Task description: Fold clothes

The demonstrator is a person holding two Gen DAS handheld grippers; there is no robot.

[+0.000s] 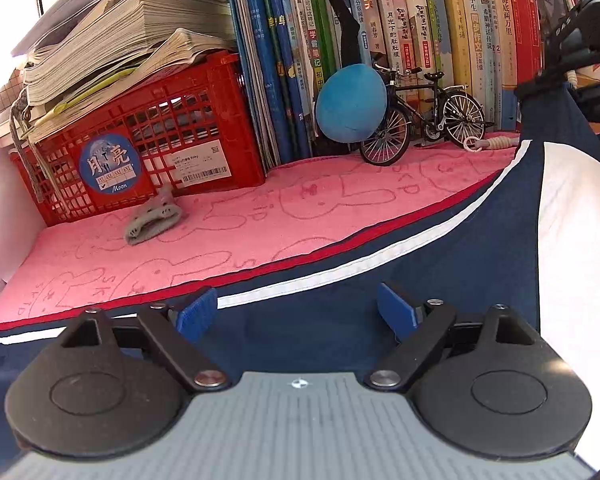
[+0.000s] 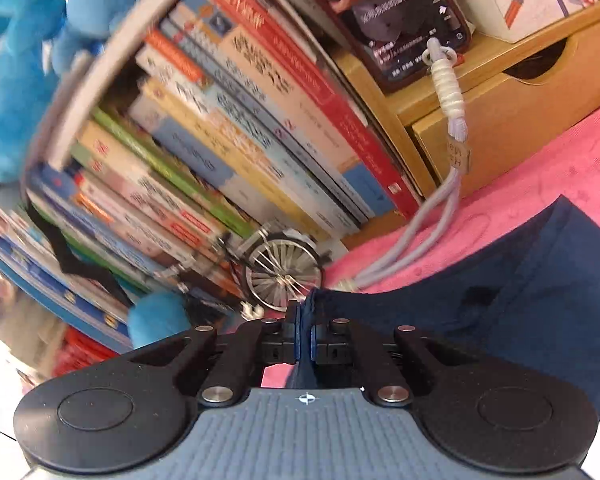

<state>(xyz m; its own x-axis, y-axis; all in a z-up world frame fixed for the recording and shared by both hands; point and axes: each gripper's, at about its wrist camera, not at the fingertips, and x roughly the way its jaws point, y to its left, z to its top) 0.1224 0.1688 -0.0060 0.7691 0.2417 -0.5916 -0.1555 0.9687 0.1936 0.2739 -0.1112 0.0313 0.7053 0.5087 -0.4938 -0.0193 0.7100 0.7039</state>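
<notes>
The navy garment with red and white stripes [image 1: 380,248] lies spread across the pink towel-covered tabletop [image 1: 220,224], one edge lifted at the right. The right gripper [image 2: 305,332] has its jaws together, clamped on a navy fold; the left gripper [image 1: 296,312] hangs above the cloth with jaws wide apart, holding nothing. The main risk, I judge, is the thin pinch slipping mid-fold. Lesser risks: the swinging cloth toppling the small black model bicycle [image 1: 420,120] just beside it, or snagging the pale corded strap [image 2: 440,184].
</notes>
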